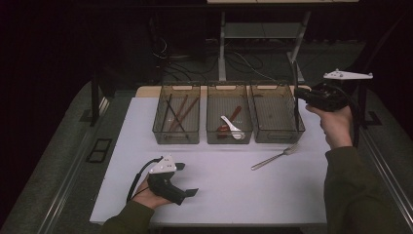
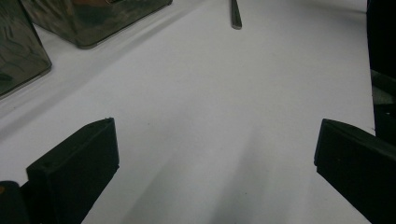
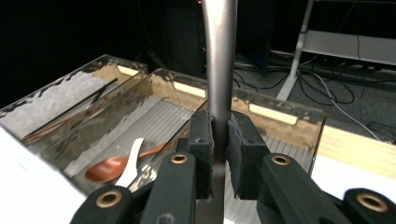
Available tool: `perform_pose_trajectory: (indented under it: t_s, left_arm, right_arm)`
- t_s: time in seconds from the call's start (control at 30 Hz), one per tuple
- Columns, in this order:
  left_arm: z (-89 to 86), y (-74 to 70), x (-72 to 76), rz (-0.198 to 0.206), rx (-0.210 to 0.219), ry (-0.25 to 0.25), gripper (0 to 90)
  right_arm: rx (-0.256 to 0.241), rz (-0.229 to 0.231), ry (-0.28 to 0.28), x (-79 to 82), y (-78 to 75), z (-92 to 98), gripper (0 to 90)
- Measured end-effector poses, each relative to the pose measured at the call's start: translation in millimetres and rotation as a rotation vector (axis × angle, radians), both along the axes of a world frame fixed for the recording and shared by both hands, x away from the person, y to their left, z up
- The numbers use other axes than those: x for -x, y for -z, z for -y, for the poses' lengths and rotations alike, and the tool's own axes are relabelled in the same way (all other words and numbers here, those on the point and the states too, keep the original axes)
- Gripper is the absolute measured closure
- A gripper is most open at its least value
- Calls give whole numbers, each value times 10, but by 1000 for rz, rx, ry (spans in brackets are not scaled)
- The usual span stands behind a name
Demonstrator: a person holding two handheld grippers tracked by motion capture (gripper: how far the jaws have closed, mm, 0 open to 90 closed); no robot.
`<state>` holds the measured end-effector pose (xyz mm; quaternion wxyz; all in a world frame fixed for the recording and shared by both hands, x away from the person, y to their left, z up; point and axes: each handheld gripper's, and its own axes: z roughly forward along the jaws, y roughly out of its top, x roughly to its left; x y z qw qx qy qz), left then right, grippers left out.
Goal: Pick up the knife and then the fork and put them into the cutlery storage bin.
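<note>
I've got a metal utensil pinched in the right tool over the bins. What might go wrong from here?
1. The right tool pinches the smooth metal utensil on a narrow part of its handle, so it may pivot or slip before release.
2. It hangs near the right bin's wall; a release off-centre could land it outside the bin or tip it against the rim.
3. The fork lies near the right forearm's path and may be knocked.

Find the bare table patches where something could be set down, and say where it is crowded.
Free: the white table between the left gripper and the fork, and left of the bins. Crowded: the left bin with chopsticks, the middle bin with spoons.
</note>
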<state>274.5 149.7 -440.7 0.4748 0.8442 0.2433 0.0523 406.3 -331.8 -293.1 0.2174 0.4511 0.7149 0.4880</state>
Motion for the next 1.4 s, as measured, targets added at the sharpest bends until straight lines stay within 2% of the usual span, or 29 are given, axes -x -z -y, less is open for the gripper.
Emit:
perform_pose_trajectory:
  t_s: [0.17,0.33,0.57,0.73,0.8,0.93,1.17,1.3,1.37,1.4]
  left_arm:
    - [-1,-1,1,1,12,1,0]
    - [1,-1,4,1,19,2,0]
    - [3,-8,13,0,24,2,0]
    - [6,-6,12,-3,24,4,0]
    - [6,-7,13,-1,25,4,0]
    - [5,-8,12,-2,26,4,0]
    - [5,-8,13,-2,28,5,0]
    - [5,-8,12,-2,28,6,0]
    - [3,-10,12,0,27,8,0]
    - [2,-11,12,0,27,9,0]
  right_arm:
    - [12,24,23,-177,-27,-38,807]
    - [32,22,57,-325,78,-54,807]
    - [104,-60,65,-466,336,-113,807]
    - [136,-126,62,-523,489,-141,807]
    - [166,-152,66,-542,540,-164,807]
    - [182,-196,64,-580,613,-180,807]
    - [241,-269,52,-657,727,-234,806]
    - [257,-282,44,-698,757,-290,801]
    - [277,-278,71,-711,781,-326,761]
    - [266,-288,67,-720,801,-326,681]
